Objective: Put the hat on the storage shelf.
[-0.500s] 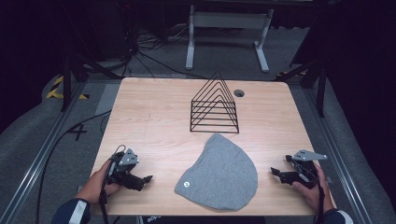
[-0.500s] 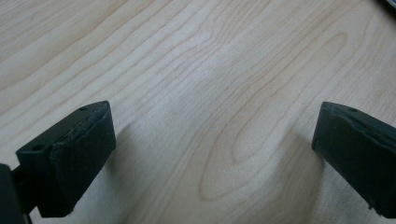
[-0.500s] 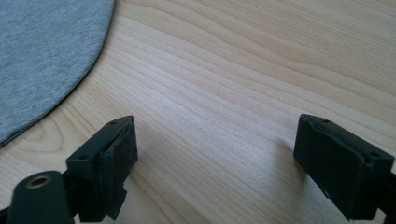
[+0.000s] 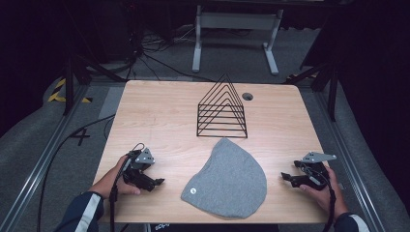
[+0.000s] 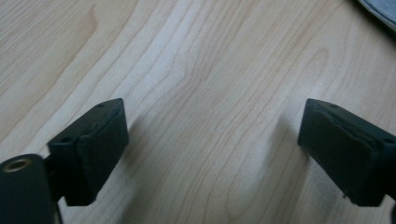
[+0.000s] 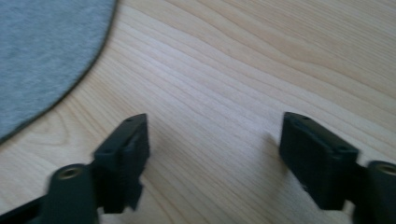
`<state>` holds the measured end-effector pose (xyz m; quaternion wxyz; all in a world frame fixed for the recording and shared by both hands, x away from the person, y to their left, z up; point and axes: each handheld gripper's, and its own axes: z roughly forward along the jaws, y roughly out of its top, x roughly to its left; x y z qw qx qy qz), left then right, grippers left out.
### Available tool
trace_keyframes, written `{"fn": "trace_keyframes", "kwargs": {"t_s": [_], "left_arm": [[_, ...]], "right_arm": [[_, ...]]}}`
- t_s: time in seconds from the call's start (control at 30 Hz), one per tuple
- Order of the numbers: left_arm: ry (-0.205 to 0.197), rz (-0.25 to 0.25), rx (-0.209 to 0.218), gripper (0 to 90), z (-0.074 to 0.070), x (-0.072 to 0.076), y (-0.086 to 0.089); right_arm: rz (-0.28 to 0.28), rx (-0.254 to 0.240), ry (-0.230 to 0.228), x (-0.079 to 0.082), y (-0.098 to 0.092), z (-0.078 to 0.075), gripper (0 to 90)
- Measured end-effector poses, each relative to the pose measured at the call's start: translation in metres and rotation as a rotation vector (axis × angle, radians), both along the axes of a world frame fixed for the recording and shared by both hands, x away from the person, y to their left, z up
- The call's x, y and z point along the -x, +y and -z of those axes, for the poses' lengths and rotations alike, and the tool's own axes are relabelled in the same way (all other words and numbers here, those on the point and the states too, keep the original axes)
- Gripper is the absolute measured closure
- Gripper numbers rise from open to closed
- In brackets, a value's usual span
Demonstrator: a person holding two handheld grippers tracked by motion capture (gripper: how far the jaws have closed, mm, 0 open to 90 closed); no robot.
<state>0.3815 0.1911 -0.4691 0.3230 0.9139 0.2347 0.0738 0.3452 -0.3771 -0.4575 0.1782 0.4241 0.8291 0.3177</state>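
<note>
Resting low at the near left of the pale wood-grain worktop [image 4: 159, 111], the left hand-held gripper [image 4: 153, 182] is sitting in the person's left hand [image 4: 113, 181], its black cable looping back over a dark sleeve with pale stripes that is running out of the picture at the near edge. In the left gripper view its two black blocky jaws are standing spread wide with nothing but bare wood between them, and a sliver of grey cloth is being cut off at the upper right corner.

Lying flat in the near middle, the grey beanie [image 4: 227, 180] is showing a soft, felt-like knit and a rounded dome shape; a small round white tag near its left hem is too small to read. Just beyond it, the black wire rack [image 4: 221, 110] is standing upright, made of thin nested triangles on a barred base. A small dark round hole is sitting in the worktop just right of the rack's peak.

At the near right, the right hand-held gripper [image 4: 288, 178] is lying in the right hand [image 4: 325, 189], jaws likewise spread over bare wood, with the beanie's curved edge to its left in the right gripper view.
</note>
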Motion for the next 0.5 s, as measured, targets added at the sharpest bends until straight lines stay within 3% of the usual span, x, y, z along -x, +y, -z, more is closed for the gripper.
{"fn": "trace_keyframes", "kwargs": {"t_s": [0.03,0.1,0.17,0.2,0.23,0.27,0.33,0.4,0.5], "left_arm": [[0.016,0.01,0.023,19.7,-0.002,-0.003,-0.001],[0.032,0.05,0.08,17.5,-0.007,-0.007,-0.002],[0.002,0.056,0.117,28.9,-0.015,-0.01,-0.008],[-0.016,0.06,0.126,28.3,-0.018,-0.011,-0.012],[-0.016,0.06,0.126,31.1,-0.018,-0.011,-0.012],[-0.03,0.069,0.137,31.1,-0.022,-0.014,-0.018],[-0.052,0.082,0.148,34.1,-0.028,-0.017,-0.032],[-0.057,0.125,0.151,38.0,-0.032,-0.022,-0.052],[-0.082,0.195,0.135,44.7,-0.034,-0.026,-0.082]], "right_arm": [[-0.01,-0.023,-0.008,0.0,0.001,-0.003,30.9],[-0.03,-0.068,-0.035,0.002,0.008,-0.013,39.1],[-0.069,-0.08,-0.076,0.007,0.024,-0.025,46.9],[-0.1,-0.081,-0.097,0.01,0.034,-0.031,53.2],[-0.136,-0.081,-0.116,0.014,0.045,-0.036,57.9],[-0.136,-0.081,-0.116,0.014,0.045,-0.036,57.9],[-0.221,-0.093,-0.137,0.023,0.077,-0.042,66.1],[-0.302,-0.118,-0.13,0.032,0.106,-0.04,72.1],[-0.409,-0.11,-0.11,0.044,0.145,-0.033,77.7]]}}
